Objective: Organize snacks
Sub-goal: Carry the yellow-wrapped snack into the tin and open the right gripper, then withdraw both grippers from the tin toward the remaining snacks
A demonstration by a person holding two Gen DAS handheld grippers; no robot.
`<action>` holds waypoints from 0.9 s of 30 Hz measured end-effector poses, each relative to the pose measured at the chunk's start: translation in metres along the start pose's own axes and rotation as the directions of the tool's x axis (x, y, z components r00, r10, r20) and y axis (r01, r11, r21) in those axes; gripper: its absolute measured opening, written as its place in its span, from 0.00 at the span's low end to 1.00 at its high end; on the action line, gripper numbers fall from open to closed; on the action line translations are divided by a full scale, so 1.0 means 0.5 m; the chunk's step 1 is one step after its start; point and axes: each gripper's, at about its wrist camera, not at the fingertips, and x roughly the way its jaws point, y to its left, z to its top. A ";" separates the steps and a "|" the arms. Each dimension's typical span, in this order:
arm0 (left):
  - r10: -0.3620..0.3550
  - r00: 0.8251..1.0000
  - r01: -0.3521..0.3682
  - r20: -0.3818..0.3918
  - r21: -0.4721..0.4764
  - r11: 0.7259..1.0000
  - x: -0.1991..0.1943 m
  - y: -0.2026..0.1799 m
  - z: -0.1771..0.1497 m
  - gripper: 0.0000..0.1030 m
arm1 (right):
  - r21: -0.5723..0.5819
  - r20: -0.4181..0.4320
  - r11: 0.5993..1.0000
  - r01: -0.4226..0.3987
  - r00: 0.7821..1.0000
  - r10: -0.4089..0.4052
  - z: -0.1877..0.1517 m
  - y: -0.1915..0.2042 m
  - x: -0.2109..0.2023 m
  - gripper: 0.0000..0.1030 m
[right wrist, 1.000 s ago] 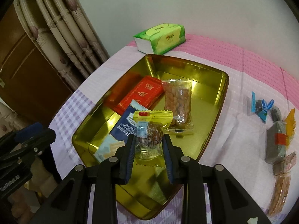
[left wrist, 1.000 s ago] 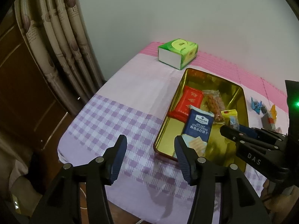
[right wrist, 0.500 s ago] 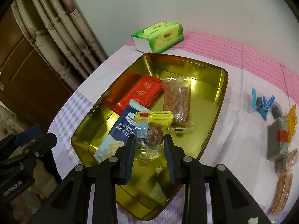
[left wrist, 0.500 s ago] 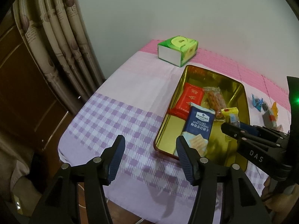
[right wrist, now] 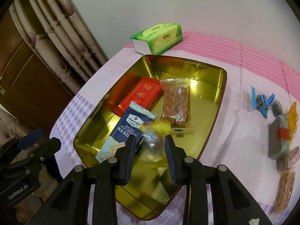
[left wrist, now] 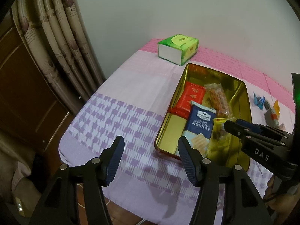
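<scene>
The right gripper (right wrist: 149, 151) has just been easing its fingers apart around a blurred yellow-topped snack packet (right wrist: 152, 146) low over the gold tin (right wrist: 215, 116), seemingly letting go; the left gripper (left wrist: 150, 156) idles open, empty, beside the tin; loose snacks (right wrist: 279, 136) wait further right on the counter, nearer the right hand.

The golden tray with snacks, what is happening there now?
A person is sorting snacks into the gold tray. The right tool has just been opening over it, and the blurred yellow-topped snack between its fingers seems to be dropping free. A red pack, a blue cracker pack and a clear nut bar lie inside already. The left tool, empty, has been opening beside the tray. More snacks wait on the cloth.
</scene>
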 end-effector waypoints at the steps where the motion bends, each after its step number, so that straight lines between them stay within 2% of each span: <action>1: 0.000 1.000 0.000 -0.001 0.000 1.000 0.000 0.001 -0.001 0.59 | 0.000 0.002 1.000 -0.001 1.000 0.001 0.000 0.000 -0.001 0.31; 10: 0.000 1.000 0.000 -0.005 0.006 1.000 0.002 0.000 0.000 0.59 | 0.013 0.026 1.000 -0.014 1.000 0.014 -0.007 -0.002 -0.014 0.32; 18: 0.004 1.000 -0.004 -0.009 0.020 1.000 0.002 0.000 -0.001 0.59 | 0.029 0.088 0.999 -0.045 0.995 0.042 -0.040 -0.010 -0.068 0.43; 23: 0.007 1.000 -0.007 -0.010 0.022 1.000 0.002 -0.001 -0.002 0.59 | 0.027 0.179 1.000 -0.008 0.984 0.003 -0.078 -0.035 -0.149 0.51; 27: 0.015 1.000 -0.014 -0.007 0.033 0.999 0.001 -0.004 -0.001 0.59 | 0.073 0.231 0.995 0.070 0.969 -0.085 -0.117 -0.091 -0.215 0.59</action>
